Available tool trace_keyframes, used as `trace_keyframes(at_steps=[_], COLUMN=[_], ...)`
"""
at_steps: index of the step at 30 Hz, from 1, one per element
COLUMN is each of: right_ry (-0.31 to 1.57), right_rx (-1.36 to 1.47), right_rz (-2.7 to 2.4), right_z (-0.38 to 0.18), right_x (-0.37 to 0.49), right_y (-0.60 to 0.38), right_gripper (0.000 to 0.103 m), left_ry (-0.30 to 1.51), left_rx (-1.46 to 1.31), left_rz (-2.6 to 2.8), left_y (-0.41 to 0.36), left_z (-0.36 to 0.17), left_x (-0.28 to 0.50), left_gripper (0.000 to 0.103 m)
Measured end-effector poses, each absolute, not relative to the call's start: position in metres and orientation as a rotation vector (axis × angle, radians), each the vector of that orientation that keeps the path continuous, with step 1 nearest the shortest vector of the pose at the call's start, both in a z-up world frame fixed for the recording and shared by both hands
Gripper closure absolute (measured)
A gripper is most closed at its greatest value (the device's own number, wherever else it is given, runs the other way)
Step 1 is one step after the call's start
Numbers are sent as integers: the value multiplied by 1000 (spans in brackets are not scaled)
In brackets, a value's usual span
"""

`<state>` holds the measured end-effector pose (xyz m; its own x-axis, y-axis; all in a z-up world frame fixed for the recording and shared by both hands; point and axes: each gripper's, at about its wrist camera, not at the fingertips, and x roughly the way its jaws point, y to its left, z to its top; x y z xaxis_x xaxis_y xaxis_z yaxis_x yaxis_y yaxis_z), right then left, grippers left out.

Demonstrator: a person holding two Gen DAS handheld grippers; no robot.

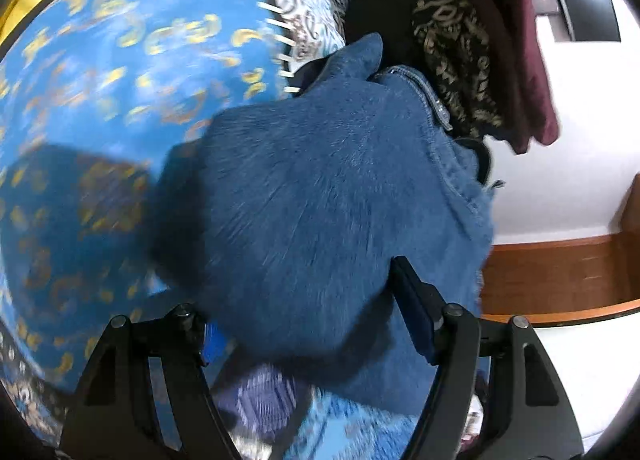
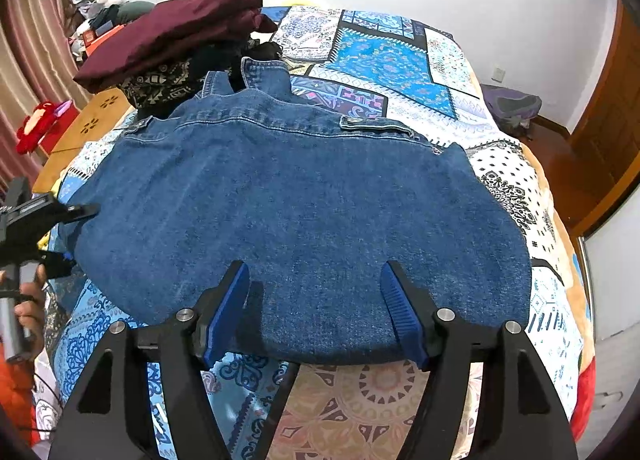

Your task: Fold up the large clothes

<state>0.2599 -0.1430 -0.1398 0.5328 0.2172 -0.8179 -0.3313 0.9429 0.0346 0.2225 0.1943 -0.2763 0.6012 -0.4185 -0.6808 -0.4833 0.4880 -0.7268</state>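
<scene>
Claws apart over denim on the bed

Left wrist view: left claw [image 1: 304, 324] gapes around blurred denim garment [image 1: 320, 180], not pinching. Right wrist view: right claw [image 2: 316, 308] stands parted above the garment's near edge on the bed [image 2: 520, 188]; a fold looks next, needing both claws clamped on edges.

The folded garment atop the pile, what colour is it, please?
Dark maroon, best seen in the right wrist view.

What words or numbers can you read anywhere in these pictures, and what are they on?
None can be read.
The blue denim garment shows only stitching and a metal button; no label is visible.
The patterned patchwork bedspread carries ornaments, not letters.
The maroon folded cloth is plain.
The boxes and clutter by the curtain are too small to read.
</scene>
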Motion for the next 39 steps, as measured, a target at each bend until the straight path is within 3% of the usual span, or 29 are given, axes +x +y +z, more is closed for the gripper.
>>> trace_keyframes(at_steps=[3,8,12,21,28,33,39], right_ry=[956,975,1000,967,1062,1174,1167], right_rx=[-137,-127,-71,-57,-102,-46,-94], right_rz=[326,345,393,552,725,810,829], right_z=[-140,-137,-131,-106,-136,-169,-161], right_x=[259,260,263,256,240,238,241], right_y=[-141,-138,-132,-76,-11,14,0], right_gripper=[37,37,37,37,37,35,35], left_ry=[963,912,850,669,534,523,535], left_rx=[-1045,-908,-806,-646,-512,-407,-336], left_rz=[127,179,153,128,222,285,262], left_y=[186,168,167,154,154,145,117], left_z=[-268,-244,-213,-125,-76,-66,-64], left_x=[231,234,223,184,151,158,171], left_gripper=[32,63,78,81,81,81,81])
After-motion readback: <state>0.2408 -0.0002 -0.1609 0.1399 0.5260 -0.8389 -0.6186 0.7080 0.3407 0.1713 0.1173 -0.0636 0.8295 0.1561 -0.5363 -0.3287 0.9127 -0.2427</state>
